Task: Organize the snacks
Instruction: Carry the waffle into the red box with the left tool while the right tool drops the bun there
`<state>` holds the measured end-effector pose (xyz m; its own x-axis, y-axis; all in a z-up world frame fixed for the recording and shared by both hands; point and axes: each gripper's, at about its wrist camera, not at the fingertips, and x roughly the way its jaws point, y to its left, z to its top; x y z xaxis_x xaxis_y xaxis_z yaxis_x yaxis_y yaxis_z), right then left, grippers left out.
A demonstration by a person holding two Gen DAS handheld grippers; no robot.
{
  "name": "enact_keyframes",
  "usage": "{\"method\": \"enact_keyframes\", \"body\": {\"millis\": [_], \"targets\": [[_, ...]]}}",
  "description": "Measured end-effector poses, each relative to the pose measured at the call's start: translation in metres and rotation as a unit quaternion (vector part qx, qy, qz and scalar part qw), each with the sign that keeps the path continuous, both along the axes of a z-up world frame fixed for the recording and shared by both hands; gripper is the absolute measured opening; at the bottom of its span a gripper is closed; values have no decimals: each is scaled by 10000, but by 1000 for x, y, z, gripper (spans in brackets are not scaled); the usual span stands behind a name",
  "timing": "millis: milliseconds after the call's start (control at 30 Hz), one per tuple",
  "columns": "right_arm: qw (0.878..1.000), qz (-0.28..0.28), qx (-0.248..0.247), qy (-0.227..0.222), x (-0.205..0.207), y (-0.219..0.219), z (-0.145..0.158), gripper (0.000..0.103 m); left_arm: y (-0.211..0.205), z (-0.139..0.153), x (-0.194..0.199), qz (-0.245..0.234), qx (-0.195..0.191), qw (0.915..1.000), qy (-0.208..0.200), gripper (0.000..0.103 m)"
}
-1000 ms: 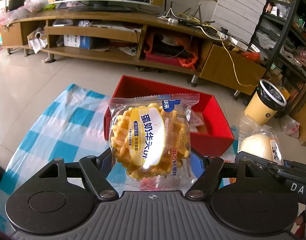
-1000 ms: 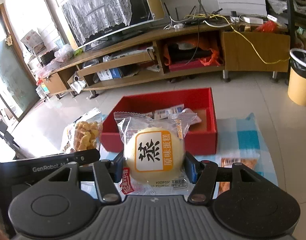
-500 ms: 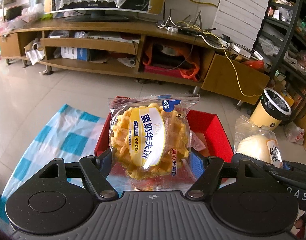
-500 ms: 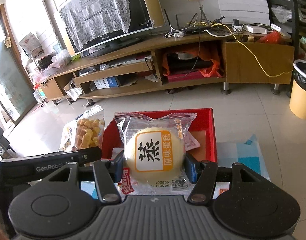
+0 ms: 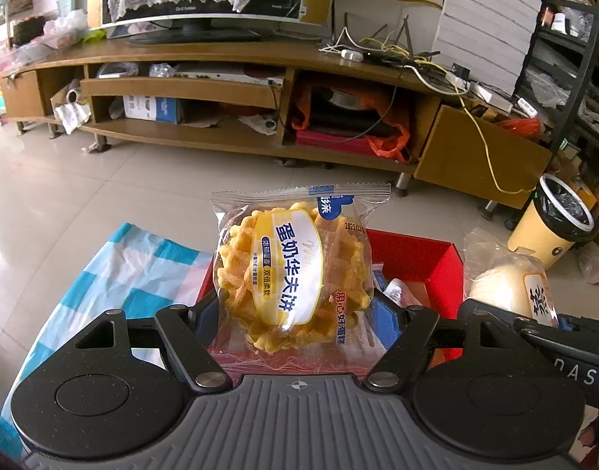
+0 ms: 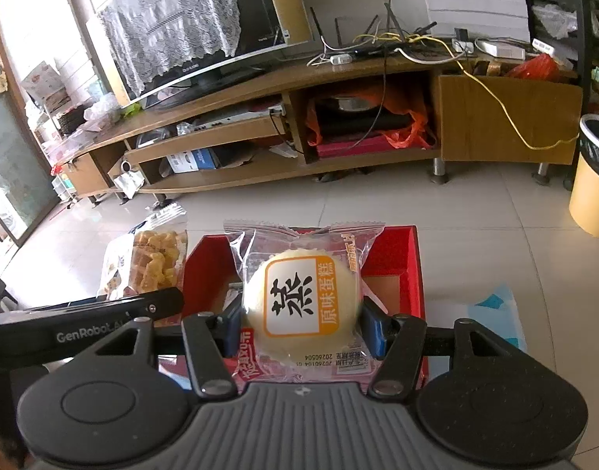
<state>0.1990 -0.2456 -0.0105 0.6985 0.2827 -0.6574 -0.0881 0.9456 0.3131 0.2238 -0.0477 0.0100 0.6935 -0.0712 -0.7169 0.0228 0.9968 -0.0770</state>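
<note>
My left gripper (image 5: 293, 307) is shut on a clear packet with a yellow waffle (image 5: 295, 270) and holds it upright over the near left part of the red box (image 5: 424, 250). My right gripper (image 6: 301, 323) is shut on a packet with a round white steamed cake (image 6: 299, 305), held over the red box (image 6: 411, 270). Each packet also shows in the other view: the cake at the right (image 5: 511, 282), the waffle at the left (image 6: 152, 264). Small snack packets (image 5: 397, 290) lie inside the box.
A blue-and-white checked cloth (image 5: 123, 274) covers the table under the box. Beyond it are tiled floor, a long wooden TV stand (image 5: 260, 90) with a television, a yellow bin (image 5: 550, 223) at the right and a dark shelf rack (image 5: 573, 39).
Both grippers have moved forward with their packets, from in front of the red box to over it. The box now sits lower and closer in both views.
</note>
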Motion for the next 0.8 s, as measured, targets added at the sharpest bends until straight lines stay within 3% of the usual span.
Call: {"method": "enact_keyframes", "body": {"millis": [800], "targets": [[9977,139,-393,542,60,12,-50,57,1,-35,45,146,41,9991,391,82]]}}
